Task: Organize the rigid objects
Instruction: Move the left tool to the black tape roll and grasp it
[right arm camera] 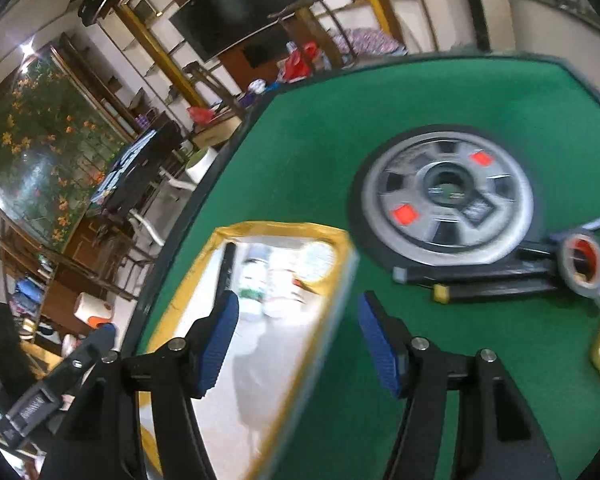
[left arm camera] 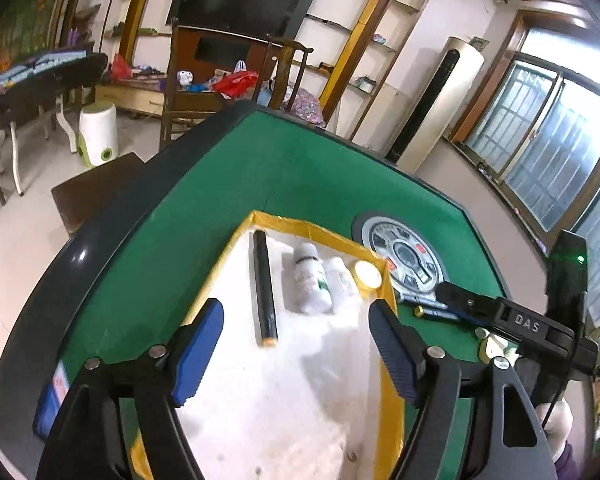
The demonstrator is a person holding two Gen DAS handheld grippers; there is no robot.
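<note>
A deep green felt covers the table [left arm camera: 300, 168], bordered by a dark, glossy black rim. Just ahead of the left hand-held gripper [left arm camera: 296, 344], whose black arms carry blue ribbed pads, sits a white foam box [left arm camera: 384, 280] edged in yellow tape. Inside it lie a black tube [left arm camera: 265, 288] with a gold tip, two white bottles [left arm camera: 310, 280], one marked in green, and a round cream lid [left arm camera: 367, 274] ringed in gold. Beyond the right hand-held gripper [right arm camera: 296, 336], likewise black with blue pads, a grey and black dial [right arm camera: 446, 196] shows two red-orange squares. To its right rests a grey tape roll [right arm camera: 582, 266] with a red core.
</note>
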